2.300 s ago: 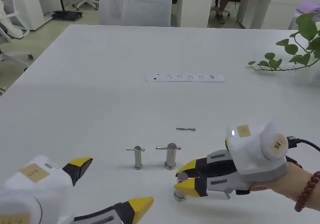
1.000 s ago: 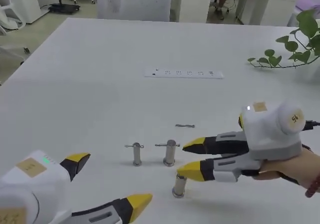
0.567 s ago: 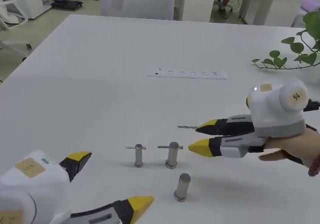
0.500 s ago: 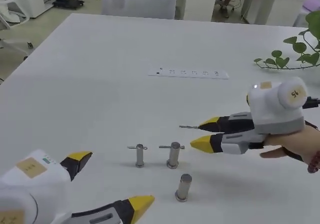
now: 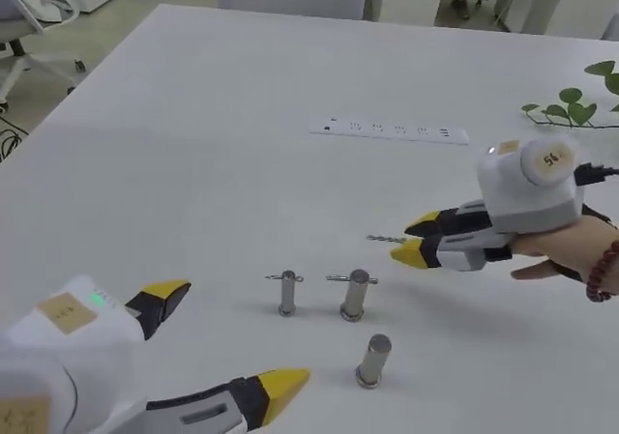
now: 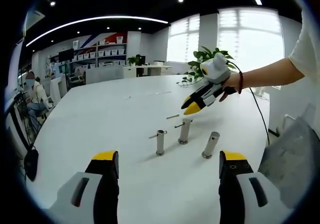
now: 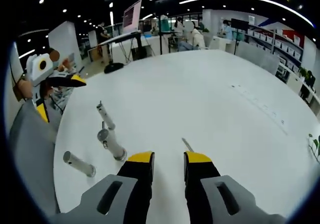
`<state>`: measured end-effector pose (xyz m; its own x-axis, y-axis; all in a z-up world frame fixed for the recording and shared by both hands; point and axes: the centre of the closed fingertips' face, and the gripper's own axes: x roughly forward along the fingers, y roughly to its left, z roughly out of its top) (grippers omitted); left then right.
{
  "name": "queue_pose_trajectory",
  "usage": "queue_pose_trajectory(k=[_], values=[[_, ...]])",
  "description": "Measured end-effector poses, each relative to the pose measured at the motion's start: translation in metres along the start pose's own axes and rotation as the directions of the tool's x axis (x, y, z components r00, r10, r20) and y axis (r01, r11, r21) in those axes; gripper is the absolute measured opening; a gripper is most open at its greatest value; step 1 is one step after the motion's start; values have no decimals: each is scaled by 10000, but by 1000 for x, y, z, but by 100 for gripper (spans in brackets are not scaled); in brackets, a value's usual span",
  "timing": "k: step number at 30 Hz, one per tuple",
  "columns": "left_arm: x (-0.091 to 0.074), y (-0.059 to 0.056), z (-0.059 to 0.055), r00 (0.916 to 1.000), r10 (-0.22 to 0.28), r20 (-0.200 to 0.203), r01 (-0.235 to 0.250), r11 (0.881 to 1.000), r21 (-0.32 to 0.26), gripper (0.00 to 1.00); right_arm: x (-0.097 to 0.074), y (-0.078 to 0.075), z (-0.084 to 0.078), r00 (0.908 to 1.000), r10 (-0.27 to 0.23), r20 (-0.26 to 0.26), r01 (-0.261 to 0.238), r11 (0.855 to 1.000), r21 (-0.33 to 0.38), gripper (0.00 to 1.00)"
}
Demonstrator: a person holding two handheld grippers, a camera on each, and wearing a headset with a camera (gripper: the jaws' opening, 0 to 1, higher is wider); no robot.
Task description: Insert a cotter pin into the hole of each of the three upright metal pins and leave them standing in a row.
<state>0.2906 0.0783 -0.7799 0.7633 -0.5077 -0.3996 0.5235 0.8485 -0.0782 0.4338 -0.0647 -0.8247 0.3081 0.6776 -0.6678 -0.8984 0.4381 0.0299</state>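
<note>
Left gripper (image 5: pixel 222 342): jaws are gaping wide, gripping nothing; it is hovering over the near edge of the table (image 5: pixel 193 163).
Bare pin (image 5: pixel 372 360): is standing ahead of the left gripper, off toward its right jaw; its top is bare; it is sitting nearer than the other two pins, out of their line.
Mid pin (image 5: pixel 356 294): is standing just beyond the bare pin, ahead of the left gripper's gap; the mid cotter (image 5: pixel 338 279) is passing through its head and poking out leftward.
Left pin (image 5: pixel 287 294): is standing beside the mid pin, apart from it; the left cotter (image 5: pixel 278 277) is likewise crossing its head.
Right gripper (image 5: pixel 414 241): jaws are parted a little, with nothing between them; a hand (image 5: pixel 566 245) is holding it above the table, beyond and right of the mid pin, tips pointing left.
Loose cotter (image 5: pixel 384 239): is lying flat on the table just ahead of the right gripper's tips, nearer the jaw on the right in the right gripper view; whether a tip is touching it, I cannot tell.
Strip (image 5: pixel 390 130): is lying well beyond the right gripper.
Plant (image 5: pixel 575 105): is trailing leaves farther off, behind the right gripper's body.
</note>
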Motion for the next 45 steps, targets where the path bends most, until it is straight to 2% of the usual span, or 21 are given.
queue_pose_trajectory(k=[3, 8, 13, 19, 33, 38, 39, 45], values=[[1, -1, -1, 10000, -82, -24, 82, 10000, -23, 81, 5, -7, -5, 9992, -96, -401, 93, 9999, -81, 24], [2, -1, -2, 9999, -143, -69, 144, 9999, 24, 79, 10, -19, -7, 9975, -234, -672, 220, 9995, -217, 23], [2, -1, -1, 9998, -190, 88, 191, 9997, -150, 79, 16, -27, -11, 9927, -198, -1193, 122, 9979, -641, 22], [2, -1, -1, 9998, -204, 73, 205, 9997, -127, 78, 22, -32, -12, 9894, -83, -1450, -48, 9960, -897, 17], [3, -3, -4, 9995, -316, -39, 316, 9995, 42, 76, 31, -35, -22, 9728, 77, -2315, -470, 9852, -1650, 13], [4, -5, -4, 9991, -414, -75, 415, 9991, 130, 76, 31, -37, -26, 9618, 84, -2736, -663, 9770, -2029, 11], [4, -6, -4, 9990, -430, -77, 432, 9990, 145, 76, 32, -38, -24, 9623, 101, -2717, -668, 9774, -2004, 11], [4, -8, -4, 9987, -513, -58, 514, 9985, 184, 76, 34, -37, -25, 9500, 458, -3088, -1150, 9710, -2097, 10]])
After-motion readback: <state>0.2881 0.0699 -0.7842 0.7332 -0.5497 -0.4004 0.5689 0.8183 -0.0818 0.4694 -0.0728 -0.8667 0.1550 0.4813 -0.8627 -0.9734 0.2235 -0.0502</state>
